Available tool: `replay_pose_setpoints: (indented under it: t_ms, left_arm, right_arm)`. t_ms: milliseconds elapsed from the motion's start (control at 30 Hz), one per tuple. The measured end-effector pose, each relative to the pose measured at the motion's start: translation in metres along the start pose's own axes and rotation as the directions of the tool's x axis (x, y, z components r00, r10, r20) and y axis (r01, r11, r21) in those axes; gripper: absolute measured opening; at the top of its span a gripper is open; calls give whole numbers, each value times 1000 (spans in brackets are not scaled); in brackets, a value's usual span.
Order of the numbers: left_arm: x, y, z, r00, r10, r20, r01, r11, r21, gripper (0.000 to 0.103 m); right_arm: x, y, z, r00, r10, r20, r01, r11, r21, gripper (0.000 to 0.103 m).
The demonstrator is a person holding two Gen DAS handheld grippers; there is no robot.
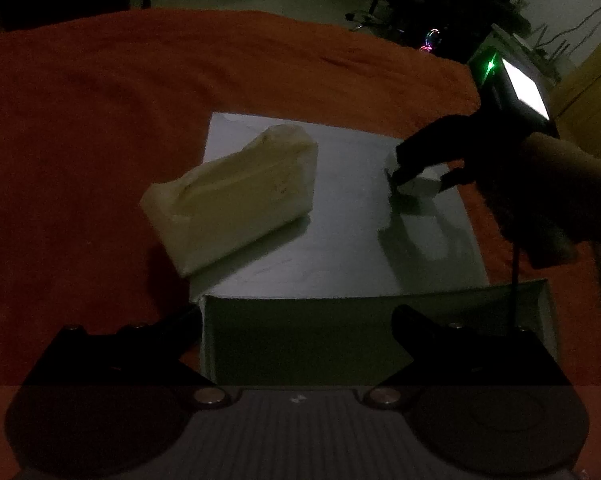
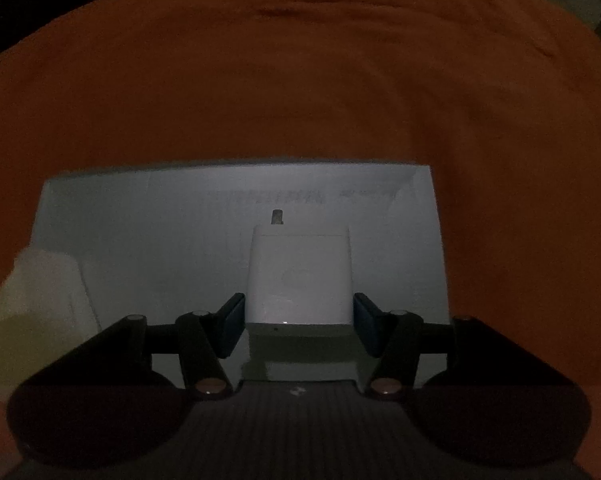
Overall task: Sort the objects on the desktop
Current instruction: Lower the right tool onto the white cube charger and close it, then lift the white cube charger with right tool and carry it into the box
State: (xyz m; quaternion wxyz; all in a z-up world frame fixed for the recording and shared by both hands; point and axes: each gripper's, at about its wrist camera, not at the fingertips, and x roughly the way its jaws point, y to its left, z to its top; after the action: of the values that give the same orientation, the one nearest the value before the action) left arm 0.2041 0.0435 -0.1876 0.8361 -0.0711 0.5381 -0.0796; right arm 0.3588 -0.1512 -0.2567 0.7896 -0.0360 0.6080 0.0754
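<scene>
My right gripper (image 2: pixel 299 326) sits around the white charger (image 2: pixel 300 276), pads just beside its sides, not clearly pinching; I should close squarely before lifting. It lies on the white sheet (image 2: pixel 140 220) near the tissue pack (image 1: pixel 236 196). My left gripper (image 1: pixel 296 320) hangs wide, low over the white box (image 1: pixel 300 340)

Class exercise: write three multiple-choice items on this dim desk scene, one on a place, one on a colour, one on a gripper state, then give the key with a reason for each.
1. The pale plastic-wrapped tissue pack lies:
A) partly on the white flat box lid
B) in a drawer
C) on the floor

2. The cloth is:
A) green
B) orange-red
C) black

3. The right gripper jaws are:
A) gripping the pack
B) out of view
C) either side of the white square charger block

Key: A, one end overhangs the cloth; B, orange-red all round; C, gaps show beside the block.
</scene>
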Motion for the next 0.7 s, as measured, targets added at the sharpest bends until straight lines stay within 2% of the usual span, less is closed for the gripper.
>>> replay_pose_setpoints:
  t_ms: [267,367,467,633,700]
  left_arm:
    - [5,-12,-2,1000,9,-15,-9,1000,26,103]
    - [4,-13,-7,1000,28,0,-28,999,16,103]
    - [0,-14,-12,1000,29,9,-29,1000,7,103]
    - [-2,-14,-15,999,33,6,-33,999,-2,103]
    - [-2,-14,-15,1000,29,5,-29,1000,-9,103]
  right_arm:
    - [-11,-17,-19,1000,-4,-25,0,988,-156,59]
    - [-22,-28,-27,999,-31,-13,28,984,-176,60]
    - [-38,-37,-35,1000,3,-16,-5,989,-151,61]
    - [-64,-53,-34,999,47,8,-46,993,-110,78]
    - [-64,-55,-28,999,52,5,-51,991,-120,81]
